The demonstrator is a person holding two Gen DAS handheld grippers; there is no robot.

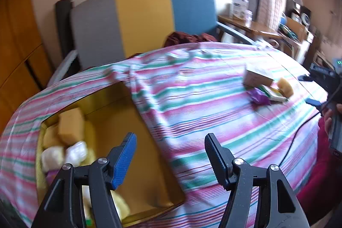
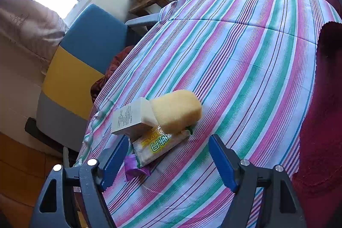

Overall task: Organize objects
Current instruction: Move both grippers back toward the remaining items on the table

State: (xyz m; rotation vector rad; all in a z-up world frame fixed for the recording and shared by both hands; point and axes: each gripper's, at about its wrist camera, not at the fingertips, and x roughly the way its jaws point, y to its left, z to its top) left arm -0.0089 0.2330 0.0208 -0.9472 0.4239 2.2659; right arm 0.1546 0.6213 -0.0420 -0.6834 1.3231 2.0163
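Porous yellow sponge (image 2: 176, 112) (rounded block) atop crinkly snack packet (image 2: 158, 147)

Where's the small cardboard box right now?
In the right wrist view, the small cardboard box sits on the striped cloth, left of centre, against the yellow sponge and resting partly on the snack packet.

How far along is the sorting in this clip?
Partly done: the yellow box already holds a sponge and some wrapped packets. Nothing is in hand: the left gripper and right gripper are open and empty. Left on the striped cloth: a sponge, carton, snack packet and purple wrapper.
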